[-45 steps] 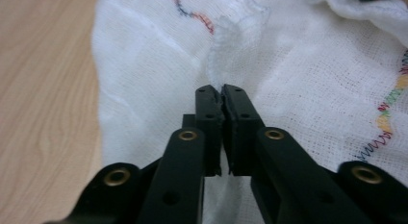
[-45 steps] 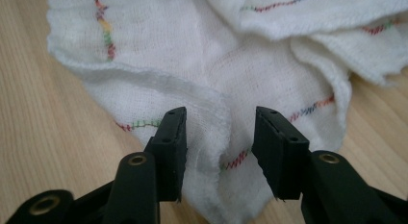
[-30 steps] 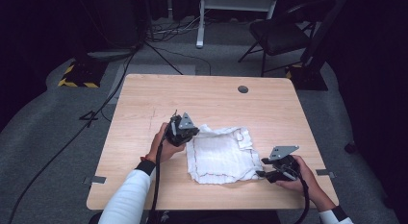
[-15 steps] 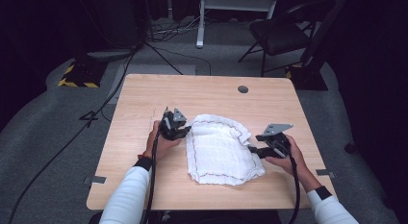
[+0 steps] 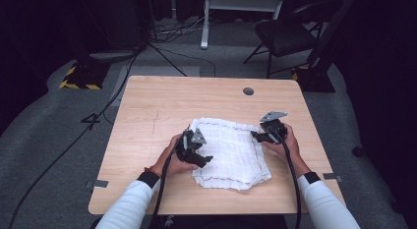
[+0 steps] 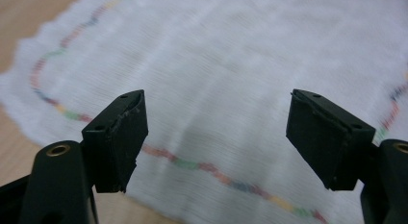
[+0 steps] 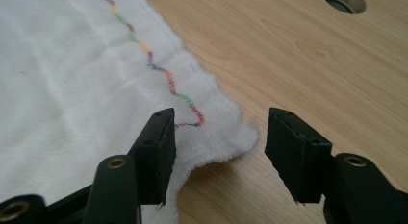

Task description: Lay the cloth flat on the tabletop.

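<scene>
High view: left tongs (image 5: 205, 160) spread, just opened, nothing pinched, over near-left of towel (image 5: 231, 153); right tongs (image 5: 254, 136) spread at its right edge, mid-table (image 5: 162, 106).
Left gripper view: towel flat beyond tips.
Right gripper view: corner (image 7: 231, 137) between jaws. Best to straddle hem fully before closing.

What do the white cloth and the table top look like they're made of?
The white cloth looks like soft woven cotton, matte, with a fine ribbed weave, a fuzzy wavy edge and a line of multicoloured stitching near the border. The table top looks like light wood or wood-look laminate, smooth with a faint sheen; grain streaks show, but which one is unclear.
</scene>
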Motion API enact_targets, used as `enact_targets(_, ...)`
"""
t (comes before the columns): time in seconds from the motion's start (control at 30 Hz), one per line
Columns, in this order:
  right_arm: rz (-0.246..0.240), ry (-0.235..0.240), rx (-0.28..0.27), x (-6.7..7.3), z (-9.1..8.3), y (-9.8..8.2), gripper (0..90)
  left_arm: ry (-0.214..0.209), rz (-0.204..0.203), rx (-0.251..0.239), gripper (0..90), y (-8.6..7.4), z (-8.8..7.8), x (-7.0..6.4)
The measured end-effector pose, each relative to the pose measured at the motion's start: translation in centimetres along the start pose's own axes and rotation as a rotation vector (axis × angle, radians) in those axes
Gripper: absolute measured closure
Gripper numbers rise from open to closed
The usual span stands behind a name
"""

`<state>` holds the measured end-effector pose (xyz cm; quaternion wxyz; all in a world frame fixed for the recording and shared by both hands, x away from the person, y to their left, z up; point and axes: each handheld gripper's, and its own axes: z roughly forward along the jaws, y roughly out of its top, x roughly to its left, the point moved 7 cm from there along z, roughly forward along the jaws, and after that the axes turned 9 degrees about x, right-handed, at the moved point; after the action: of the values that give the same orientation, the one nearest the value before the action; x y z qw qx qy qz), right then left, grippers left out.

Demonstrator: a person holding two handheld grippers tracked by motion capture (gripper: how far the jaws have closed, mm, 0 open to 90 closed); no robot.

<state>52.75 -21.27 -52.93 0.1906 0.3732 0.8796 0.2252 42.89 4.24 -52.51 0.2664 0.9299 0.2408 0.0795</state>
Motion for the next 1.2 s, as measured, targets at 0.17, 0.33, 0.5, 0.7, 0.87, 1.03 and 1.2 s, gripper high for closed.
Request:
enact_targets(0.17, 0.024, -0.020, 0.024, -0.6, 0.8, -0.4, 42.4, -0.025, 0.041, 0.067, 23.0, -1.7, 1.0, -1.4)
enact_targets(0.33, 0.061, -0.041, 0.004, -1.2, 1.1, -0.4, 42.9, -0.046, 0.049, 0.063, 22.8, -2.3, 0.9, -1.0)
enact_targets(0.5, 0.119, -0.084, 0.041, -2.8, 1.5, -0.1, 43.9, -0.053, 0.039, 0.048, 20.3, -2.5, 1.1, 0.3)
enact_targets(0.7, 0.123, -0.078, 0.012, -2.6, 0.3, 0.0, 39.9, -0.023, -0.005, 0.034, 20.8, -2.9, 0.0, 0.8)
enact_targets(0.87, 0.111, 0.020, -0.050, -0.9, -2.5, -0.6, 37.5, -0.044, -0.016, -0.006, 21.2, -3.2, -1.1, -0.4)
enact_targets(1.03, -0.023, 0.106, -0.029, 3.6, -4.5, -2.9, 34.3, -0.006, -0.003, 0.023, 23.5, -5.2, -1.6, -1.5)
enact_targets(1.2, -0.114, 0.155, -0.017, 6.7, -6.1, -5.4, 33.1, -0.009, -0.071, 0.019, 25.2, -6.8, -2.1, -1.5)
